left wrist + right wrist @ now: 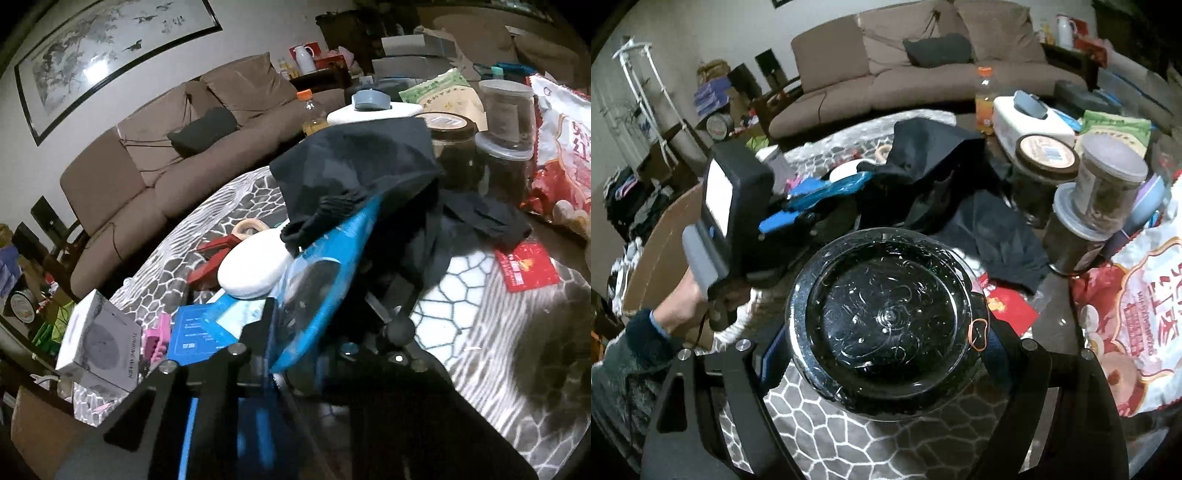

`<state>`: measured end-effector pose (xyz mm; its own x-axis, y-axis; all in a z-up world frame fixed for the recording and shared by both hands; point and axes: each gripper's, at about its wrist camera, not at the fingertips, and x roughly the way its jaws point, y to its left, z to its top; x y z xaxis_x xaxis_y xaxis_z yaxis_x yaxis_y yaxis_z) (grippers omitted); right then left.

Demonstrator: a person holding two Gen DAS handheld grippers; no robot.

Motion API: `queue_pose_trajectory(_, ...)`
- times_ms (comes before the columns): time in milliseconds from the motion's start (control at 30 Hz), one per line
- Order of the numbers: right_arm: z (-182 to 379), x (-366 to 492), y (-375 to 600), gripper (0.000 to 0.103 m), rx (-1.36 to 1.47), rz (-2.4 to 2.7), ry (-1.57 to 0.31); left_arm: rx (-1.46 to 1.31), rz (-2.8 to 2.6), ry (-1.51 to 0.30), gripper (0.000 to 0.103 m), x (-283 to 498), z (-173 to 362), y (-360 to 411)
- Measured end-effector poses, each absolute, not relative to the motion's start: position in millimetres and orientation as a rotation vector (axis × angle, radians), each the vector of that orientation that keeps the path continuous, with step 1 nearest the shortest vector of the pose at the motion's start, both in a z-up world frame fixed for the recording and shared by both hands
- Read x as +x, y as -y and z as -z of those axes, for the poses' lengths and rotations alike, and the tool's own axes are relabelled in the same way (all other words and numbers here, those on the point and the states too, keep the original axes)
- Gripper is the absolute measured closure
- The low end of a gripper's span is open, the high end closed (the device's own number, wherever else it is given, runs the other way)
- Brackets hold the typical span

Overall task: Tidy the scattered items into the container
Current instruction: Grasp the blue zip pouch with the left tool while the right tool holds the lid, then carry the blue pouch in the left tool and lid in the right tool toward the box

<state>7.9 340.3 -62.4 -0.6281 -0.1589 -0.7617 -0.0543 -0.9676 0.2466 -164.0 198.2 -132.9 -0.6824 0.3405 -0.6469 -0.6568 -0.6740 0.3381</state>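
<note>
My left gripper [317, 317] is shut on a blue plastic packet [325, 273] and holds it tilted above the patterned table [517, 354], right by a black fabric bag [354, 162] that stands open behind it. In the right wrist view the left gripper [798, 218] and the blue packet [827, 192] sit left of the black bag [931, 155]. My right gripper [886, 332] is shut on a round clear tub of dark hair ties [886, 317], held above the table.
A white round case [255, 266], red boxes [207, 273], a white carton [99, 339] and a pink clip [157, 336] lie left. Jars [1108, 184], a snack bag [1137, 317], a red envelope [1012, 306] and a black cloth [997, 236] are right. A cardboard box [661, 251] stands at the left edge.
</note>
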Motion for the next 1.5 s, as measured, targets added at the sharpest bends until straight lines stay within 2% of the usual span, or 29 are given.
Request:
queue_pose_trajectory(200,51,10,-348,0.018,1.275,2.801,0.437,-0.790,-2.295,-0.682,0.092,-144,107,-191)
queue_pose_trajectory(600,32,19,-353,0.018,1.186,2.868,0.484,-0.753,-2.394,-0.227,0.092,-76,34,-128)
queue_pose_trajectory(933,-15,47,-313,0.018,0.913,2.959,0.333,-0.434,-2.897,-0.158,0.092,6,-15,-58)
queue_pose_trajectory(1233,-15,30,-277,0.018,0.912,2.927,0.295,-0.504,-2.865,-0.113,0.092,4,-15,-18)
queue_pose_trajectory(1367,-15,26,-264,0.018,0.905,2.849,0.367,-0.486,-2.908,-0.078,0.092,10,-17,1)
queue_pose_trajectory(1500,-24,25,-245,0.018,0.854,2.831,0.327,-0.479,-2.922,-0.048,0.092,11,-23,15)
